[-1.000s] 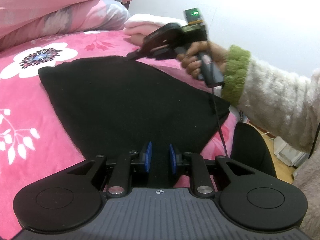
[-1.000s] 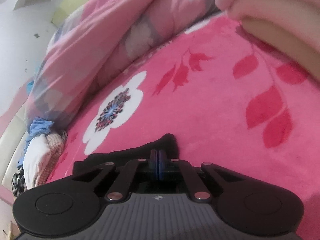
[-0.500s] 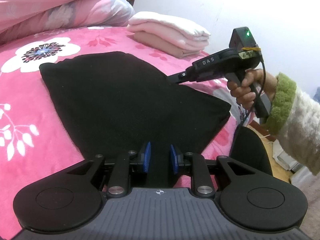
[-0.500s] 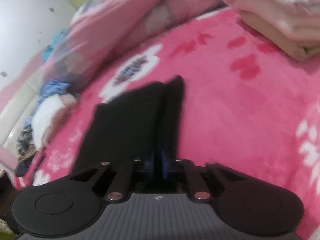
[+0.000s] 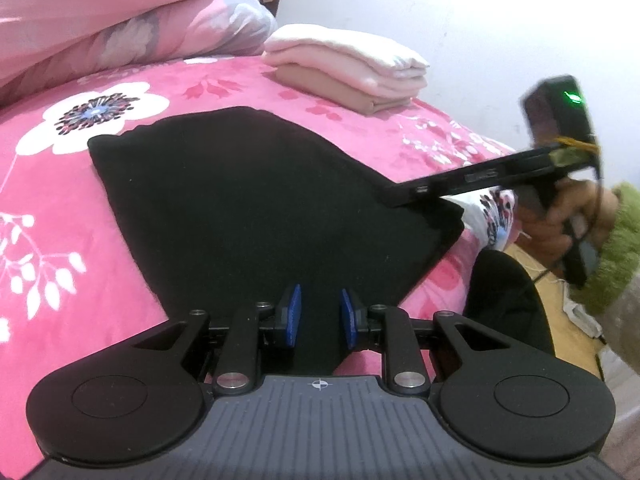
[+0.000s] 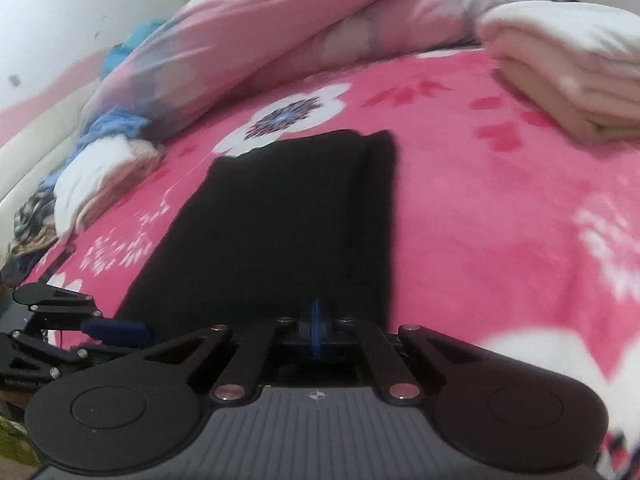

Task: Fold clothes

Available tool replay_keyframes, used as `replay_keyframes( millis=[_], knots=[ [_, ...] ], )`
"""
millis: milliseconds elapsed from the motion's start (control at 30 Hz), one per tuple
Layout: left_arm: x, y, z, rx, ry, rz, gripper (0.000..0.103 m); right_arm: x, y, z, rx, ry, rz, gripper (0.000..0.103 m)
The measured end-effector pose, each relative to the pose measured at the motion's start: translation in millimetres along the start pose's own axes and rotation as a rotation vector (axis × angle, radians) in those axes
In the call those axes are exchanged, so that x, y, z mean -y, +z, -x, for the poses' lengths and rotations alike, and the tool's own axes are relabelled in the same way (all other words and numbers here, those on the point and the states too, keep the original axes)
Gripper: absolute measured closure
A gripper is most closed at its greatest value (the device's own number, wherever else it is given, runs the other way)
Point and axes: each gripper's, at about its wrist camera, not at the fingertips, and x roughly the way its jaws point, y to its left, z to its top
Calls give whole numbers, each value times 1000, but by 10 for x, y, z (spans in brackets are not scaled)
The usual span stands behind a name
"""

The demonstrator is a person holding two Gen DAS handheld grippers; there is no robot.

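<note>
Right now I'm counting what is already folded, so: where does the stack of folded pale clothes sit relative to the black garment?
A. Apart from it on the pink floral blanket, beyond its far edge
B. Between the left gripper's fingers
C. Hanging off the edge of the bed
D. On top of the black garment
A: the stack of folded pale clothes rests on the pink floral blanket, with bare blanket between it and the black garment.

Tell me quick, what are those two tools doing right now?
Left tool: closed on the black cloth.
Right tool: closed on the same cloth.
</note>
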Motion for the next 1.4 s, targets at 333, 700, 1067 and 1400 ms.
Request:
replay_keyframes(
  millis=[333,700,1067,1400],
  knots=[
    [11,-33,85,-10,16,81,81,-522,-39,-37,47,47,89,103],
    [15,-20,319,14,14,91,69,-611,-493,383,9,46,9,102],
    [153,247,-25,-83,140,99,64,-308,-517,498,94,-171,-64,102],
    [265,404,-141,-160,234,125,51,-531,-336,572,177,-91,-43,102]
  ],
)
